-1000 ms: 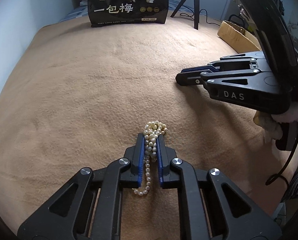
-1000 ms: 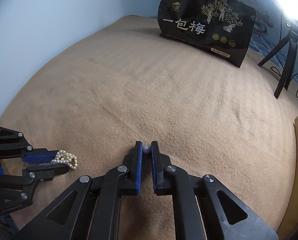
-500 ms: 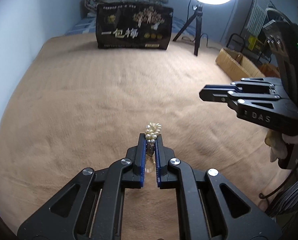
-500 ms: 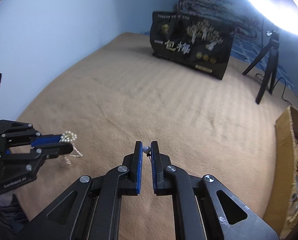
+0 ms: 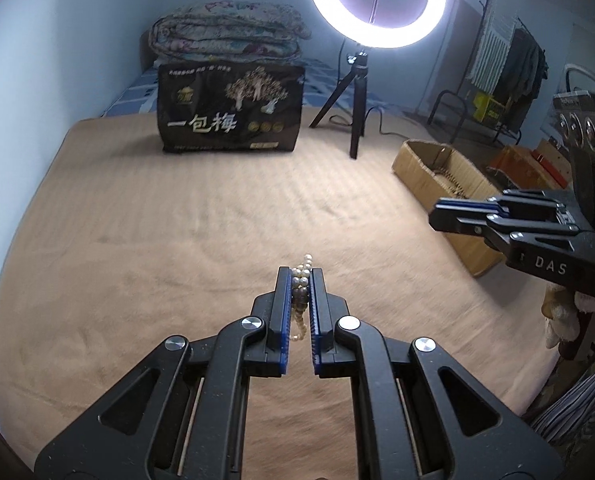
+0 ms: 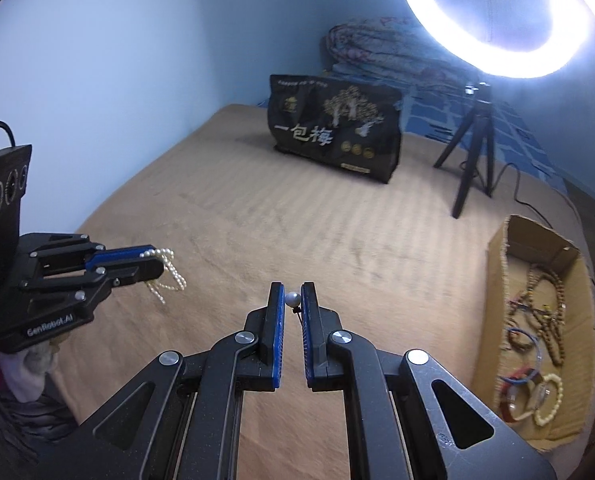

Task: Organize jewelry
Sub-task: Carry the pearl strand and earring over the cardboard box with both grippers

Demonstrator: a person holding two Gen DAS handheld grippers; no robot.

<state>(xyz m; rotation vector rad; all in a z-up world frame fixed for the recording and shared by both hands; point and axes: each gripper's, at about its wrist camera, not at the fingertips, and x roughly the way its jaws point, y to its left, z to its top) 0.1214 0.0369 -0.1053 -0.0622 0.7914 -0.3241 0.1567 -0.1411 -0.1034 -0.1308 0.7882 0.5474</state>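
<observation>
My left gripper point(image 5: 300, 272) is shut on a bunched pearl necklace point(image 5: 300, 286) and holds it above the tan blanket point(image 5: 177, 240); its loops hang from the left gripper in the right wrist view point(image 6: 165, 270). My right gripper point(image 6: 293, 290) is shut on a single pearl bead point(image 6: 292, 298) with a dark bit of cord under it. The right gripper also shows in the left wrist view point(image 5: 457, 210), raised at the right. A cardboard box point(image 6: 493, 280) at the right holds several bead bracelets and necklaces point(image 6: 537, 320).
A black snack bag point(image 5: 231, 110) stands at the far side of the blanket. A ring light point(image 5: 377, 0) on a black tripod point(image 5: 353, 120) stands beside it. A folded quilt point(image 5: 229, 32) lies behind. The blue wall is at the left.
Both grippers have risen from the blanket with their loads. The views have tilted up, and the ring light and box now show. The necklace has come off the blanket.
</observation>
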